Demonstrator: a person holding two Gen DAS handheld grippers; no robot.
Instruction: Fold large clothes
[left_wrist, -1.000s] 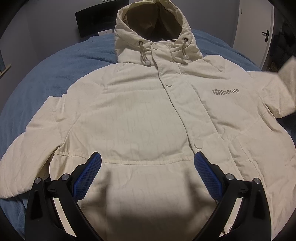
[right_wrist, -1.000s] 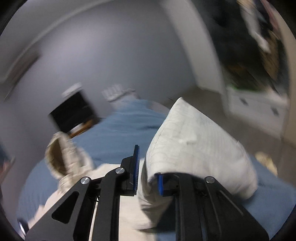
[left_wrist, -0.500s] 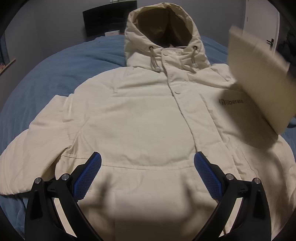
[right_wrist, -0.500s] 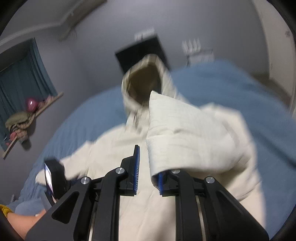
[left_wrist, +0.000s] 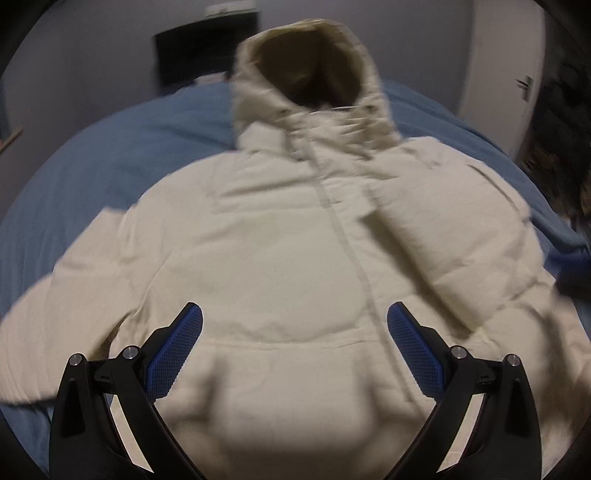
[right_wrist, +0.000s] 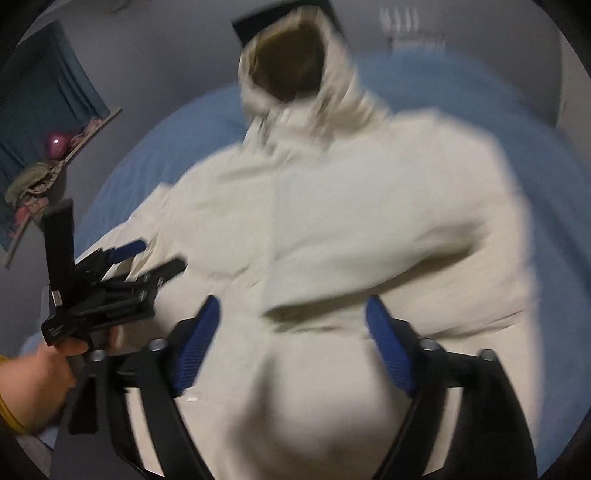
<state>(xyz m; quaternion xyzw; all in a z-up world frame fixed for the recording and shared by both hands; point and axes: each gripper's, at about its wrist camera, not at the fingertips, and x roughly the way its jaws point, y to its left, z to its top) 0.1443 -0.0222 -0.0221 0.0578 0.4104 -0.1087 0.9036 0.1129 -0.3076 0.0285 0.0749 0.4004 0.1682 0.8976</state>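
Now the right sleeve (left_wrist: 454, 236) lies folded across the chest of the jacket (left_wrist: 266, 243), where half a second ago it hung in the air, pinched in the right gripper (right_wrist: 291, 343). That gripper has let go: its jaws stand wide, nothing between them, above the hem.

Left to right, left wrist view: the bed (left_wrist: 110, 155) shows blue at 9 o'clock; the left sleeve (left_wrist: 48, 332) runs out flat toward 8 o'clock, unfolded; the jacket body fills the centre, front up, with the hood (left_wrist: 310, 81) at 12 o'clock; the folded sleeve slants from 1 o'clock toward 4 o'clock. The left gripper (left_wrist: 295, 350) hovers over the lower front, jaws wide and empty, as they were a second ago.

In the right wrist view the left gripper shows at 9 o'clock, over the jacket's left side, near the flat sleeve.

Judgement: the first sleeve fold is done. The left sleeve is the likely next step. The padded sleeve sits proud and may spring back; both views are blurred, so its exact edge is uncertain.
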